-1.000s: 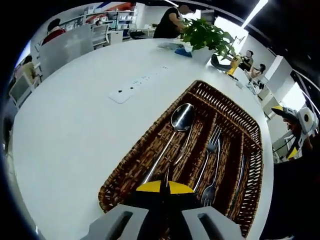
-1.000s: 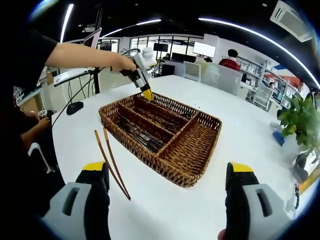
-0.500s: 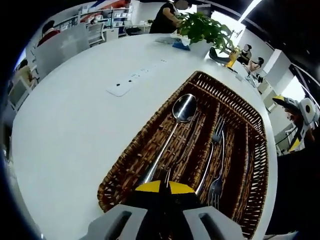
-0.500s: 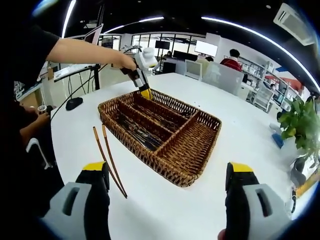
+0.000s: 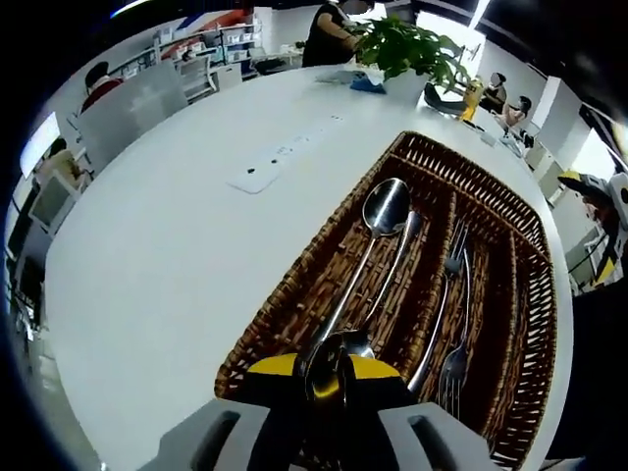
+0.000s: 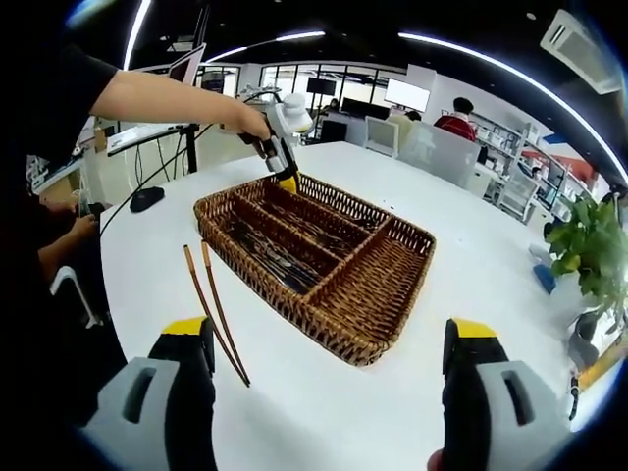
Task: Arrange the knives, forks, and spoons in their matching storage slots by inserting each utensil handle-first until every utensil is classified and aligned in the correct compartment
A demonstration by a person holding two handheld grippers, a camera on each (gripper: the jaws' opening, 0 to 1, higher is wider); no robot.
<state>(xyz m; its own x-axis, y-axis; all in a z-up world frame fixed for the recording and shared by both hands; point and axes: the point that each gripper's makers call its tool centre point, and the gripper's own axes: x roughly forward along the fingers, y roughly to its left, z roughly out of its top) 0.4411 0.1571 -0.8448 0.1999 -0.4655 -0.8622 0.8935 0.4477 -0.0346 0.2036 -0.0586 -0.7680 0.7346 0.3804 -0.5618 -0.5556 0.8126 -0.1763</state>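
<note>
Both left hand-held gripper (image 5: pixel 322 368) jaws clamping spoon (image 5: pixel 329 368), over wicker tray (image 5: pixel 294 304)

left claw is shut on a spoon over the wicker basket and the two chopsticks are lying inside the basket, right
Not quite. The left claw is shut on a spoon over the wicker basket, but the two chopsticks lie on the white table beside the basket, outside its rim. The right gripper view shows this.
</note>
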